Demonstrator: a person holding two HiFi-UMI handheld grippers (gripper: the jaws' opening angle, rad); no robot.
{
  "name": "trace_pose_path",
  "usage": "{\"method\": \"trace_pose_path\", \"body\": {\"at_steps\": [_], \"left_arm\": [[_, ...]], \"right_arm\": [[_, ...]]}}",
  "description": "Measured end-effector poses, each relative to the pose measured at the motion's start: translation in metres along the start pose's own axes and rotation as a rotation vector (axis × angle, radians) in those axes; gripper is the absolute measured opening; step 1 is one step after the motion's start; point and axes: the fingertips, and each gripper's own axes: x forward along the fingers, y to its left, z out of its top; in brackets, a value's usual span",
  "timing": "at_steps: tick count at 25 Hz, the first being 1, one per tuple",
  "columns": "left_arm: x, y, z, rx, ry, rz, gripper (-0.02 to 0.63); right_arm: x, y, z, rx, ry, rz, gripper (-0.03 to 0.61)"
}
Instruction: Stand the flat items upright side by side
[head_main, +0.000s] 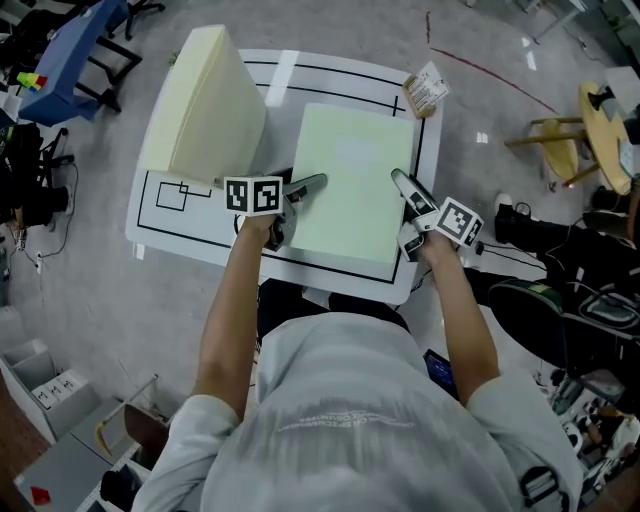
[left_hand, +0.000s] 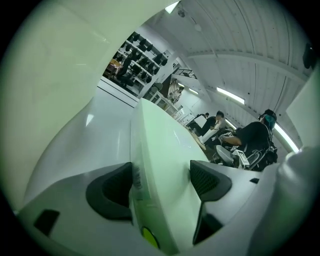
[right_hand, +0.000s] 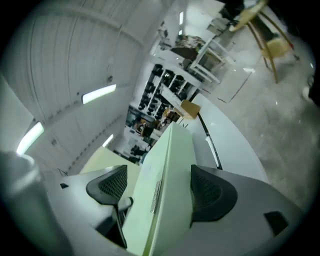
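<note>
Fingers (left_hand: 112, 192) of both grippers clamp the pale green flat box (head_main: 350, 185) by opposite side edges.
Left gripper (head_main: 305, 195) and right gripper (head_main: 405, 190) hold it above the white table (head_main: 160, 215), long axis pointing away from the person, cream box (head_main: 205, 105) standing just left.

Ceiling strip lights (left_hand: 230, 95) are glowing at two o'clock in the left gripper view and nine o'clock in the right. Both gripper views are bending into dark round edges, the pale green box (left_hand: 160, 165) blurring close up. The head view is staying evenly bright, shadows soft.
</note>
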Motion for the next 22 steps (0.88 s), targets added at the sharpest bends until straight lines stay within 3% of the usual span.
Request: {"method": "trace_pose_path", "body": {"at_steps": [2,12,16,22], "left_arm": [[-0.001,-0.001,0.000,-0.003,-0.014,-0.006,0.360],[-0.006,-0.004,-0.009,-0.036,-0.039,-0.019,0.364],[-0.007,-0.005,-0.009,-0.032,-0.043,-0.032,0.364],[-0.014,-0.012,-0.007,-0.050,-0.086,-0.089,0.364]], "right_arm": [[0.000,0.005,0.009,0.053,-0.049,0.049,0.393],[0.000,0.003,0.012,0.068,0.073,0.091,0.351],[-0.005,0.001,0.016,0.177,0.012,0.148,0.346],[-0.020,-0.002,0.022,0.320,-0.121,0.220,0.281]]}}
